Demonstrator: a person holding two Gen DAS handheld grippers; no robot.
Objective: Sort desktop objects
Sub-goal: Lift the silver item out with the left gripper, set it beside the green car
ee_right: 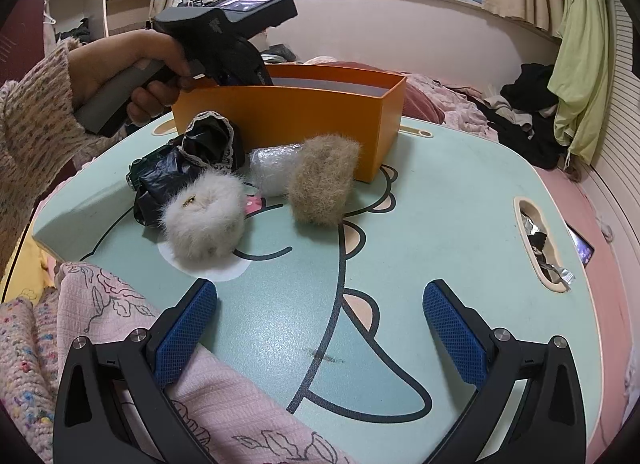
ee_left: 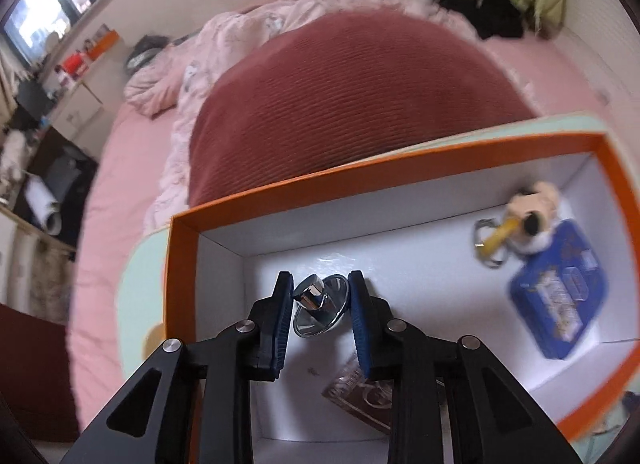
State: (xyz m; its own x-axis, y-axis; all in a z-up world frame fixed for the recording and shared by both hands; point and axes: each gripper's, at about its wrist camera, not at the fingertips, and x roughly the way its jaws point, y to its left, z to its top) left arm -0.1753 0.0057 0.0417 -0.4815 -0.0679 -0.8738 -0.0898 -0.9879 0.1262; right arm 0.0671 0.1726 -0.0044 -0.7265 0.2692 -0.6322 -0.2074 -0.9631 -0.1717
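In the left wrist view my left gripper (ee_left: pixel 320 290) reaches down into an orange box (ee_left: pixel 400 161) with a white inside. Its blue pads are shut on a shiny chrome knob-and-disc piece (ee_left: pixel 318 306) just above the box floor. Also in the box lie a blue tin (ee_left: pixel 560 304), a plush keychain (ee_left: pixel 528 215) and a brown packet (ee_left: pixel 360 392). In the right wrist view my right gripper (ee_right: pixel 320 304) hovers open over the mint table (ee_right: pixel 460 203), with nothing between its fingers. Ahead of it lie a white fluffy scrunchie (ee_right: pixel 204 215), a beige one (ee_right: pixel 324 183), a black bag (ee_right: pixel 180 171) and a bubble-wrap roll (ee_right: pixel 276 167).
A hand (ee_right: pixel 120 67) in a knitted sleeve holds the left tool over the orange box (ee_right: pixel 300 115) at the table's far side. A slot (ee_right: pixel 540 248) near the right edge holds foil scraps. Pink cloth (ee_right: pixel 120 344) covers the near left corner. A bed with blankets surrounds the table.
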